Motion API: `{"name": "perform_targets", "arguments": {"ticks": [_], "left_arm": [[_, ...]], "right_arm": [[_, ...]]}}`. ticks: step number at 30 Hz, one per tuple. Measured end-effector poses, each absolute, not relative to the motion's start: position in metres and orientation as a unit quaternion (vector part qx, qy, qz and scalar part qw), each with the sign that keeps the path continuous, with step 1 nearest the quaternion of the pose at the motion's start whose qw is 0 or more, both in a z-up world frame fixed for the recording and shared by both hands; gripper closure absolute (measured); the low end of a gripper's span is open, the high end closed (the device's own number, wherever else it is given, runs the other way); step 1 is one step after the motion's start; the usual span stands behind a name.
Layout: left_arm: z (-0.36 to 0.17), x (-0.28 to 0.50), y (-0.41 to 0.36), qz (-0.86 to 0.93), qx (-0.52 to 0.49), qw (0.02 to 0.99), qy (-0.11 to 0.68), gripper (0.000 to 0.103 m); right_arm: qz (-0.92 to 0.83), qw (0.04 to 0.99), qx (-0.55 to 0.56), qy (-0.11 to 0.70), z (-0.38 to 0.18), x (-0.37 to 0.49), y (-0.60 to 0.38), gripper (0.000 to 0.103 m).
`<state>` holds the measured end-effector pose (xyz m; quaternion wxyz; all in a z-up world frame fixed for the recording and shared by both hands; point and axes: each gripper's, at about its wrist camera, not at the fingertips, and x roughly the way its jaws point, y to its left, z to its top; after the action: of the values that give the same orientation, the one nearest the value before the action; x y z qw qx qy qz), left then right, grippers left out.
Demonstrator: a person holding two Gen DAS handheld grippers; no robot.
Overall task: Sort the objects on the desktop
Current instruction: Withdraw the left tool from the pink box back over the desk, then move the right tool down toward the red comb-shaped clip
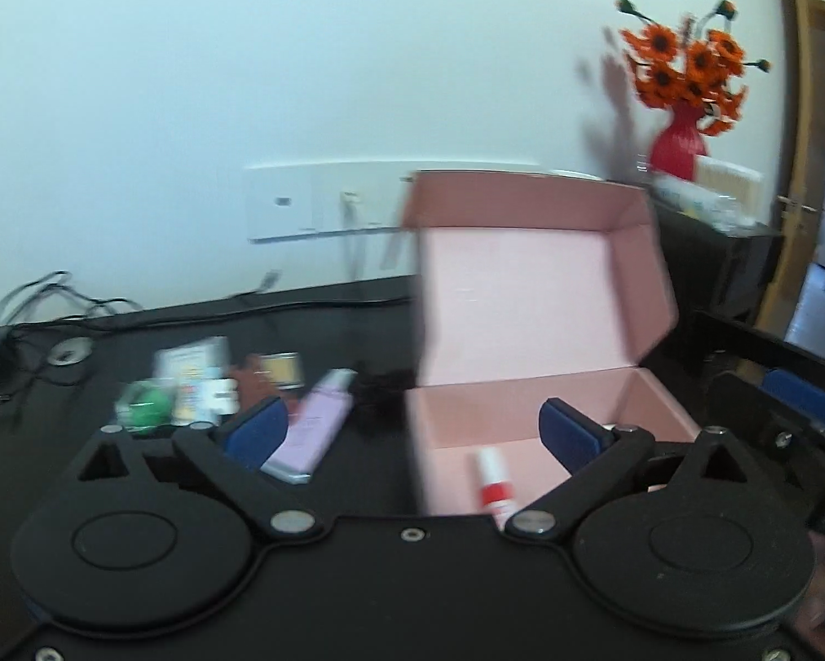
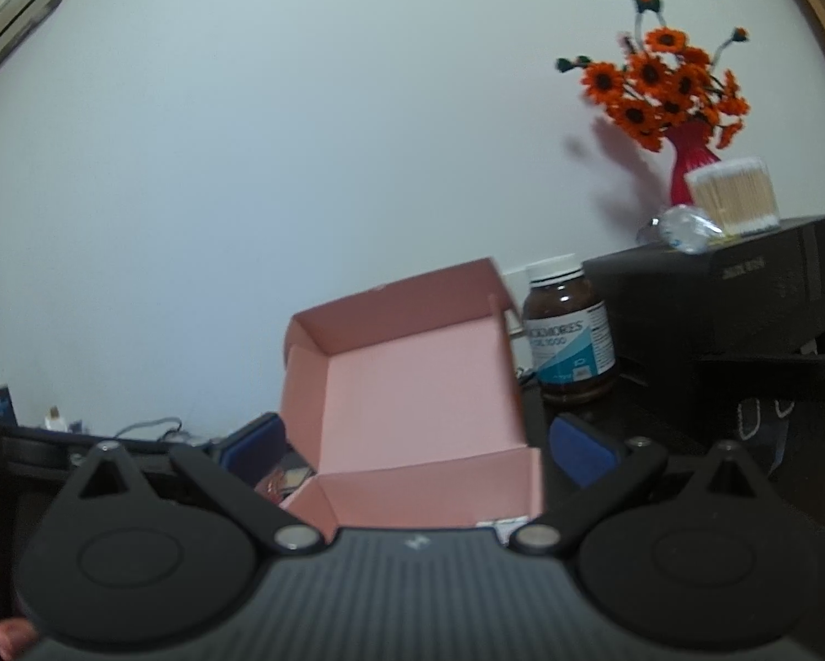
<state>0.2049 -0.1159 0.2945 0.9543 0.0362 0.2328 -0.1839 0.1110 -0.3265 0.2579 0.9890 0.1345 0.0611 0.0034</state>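
Observation:
A pink cardboard box (image 1: 522, 297) stands on the black desk with its lid raised. A white tube with a red label (image 1: 492, 482) lies on the box floor. My left gripper (image 1: 415, 432) is open wide over the box's left wall, with nothing held; its right pad is over the box, its left pad over a lilac tube (image 1: 318, 424) on the desk. Blurred small items lie left of that: a green object (image 1: 145, 405), a white packet (image 1: 192, 380) and a brown piece (image 1: 271, 374). My right gripper (image 2: 420, 449) is open, facing the pink box (image 2: 412, 385), and also appears as a right gripper (image 1: 781, 402) beside the box.
A brown supplement bottle (image 2: 569, 330) stands right of the box beside a black case (image 2: 715, 303). On the case are a red vase of orange flowers (image 2: 688, 165) and a tub of cotton swabs (image 2: 734, 195). Cables (image 1: 37, 303) trail at the desk's back left.

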Motion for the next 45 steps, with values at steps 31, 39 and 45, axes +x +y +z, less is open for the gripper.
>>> {"name": "perform_targets", "arguments": {"ticks": [31, 39, 45], "left_arm": [[0.239, 0.222, 0.049, -0.011, 0.05, 0.972, 0.229, 0.0], [0.237, 0.224, 0.058, -0.017, 0.022, 0.97, 0.241, 0.0], [0.238, 0.219, 0.056, -0.009, 0.025, 0.974, 0.225, 0.0]], "right_arm": [[0.097, 0.986, -0.008, 0.134, 0.25, 0.141, -0.185, 0.001], [0.112, 0.98, 0.022, 0.165, 0.26, 0.166, -0.168, 0.001], [0.136, 0.973, 0.049, 0.182, 0.287, 0.198, -0.159, 0.001]]}}
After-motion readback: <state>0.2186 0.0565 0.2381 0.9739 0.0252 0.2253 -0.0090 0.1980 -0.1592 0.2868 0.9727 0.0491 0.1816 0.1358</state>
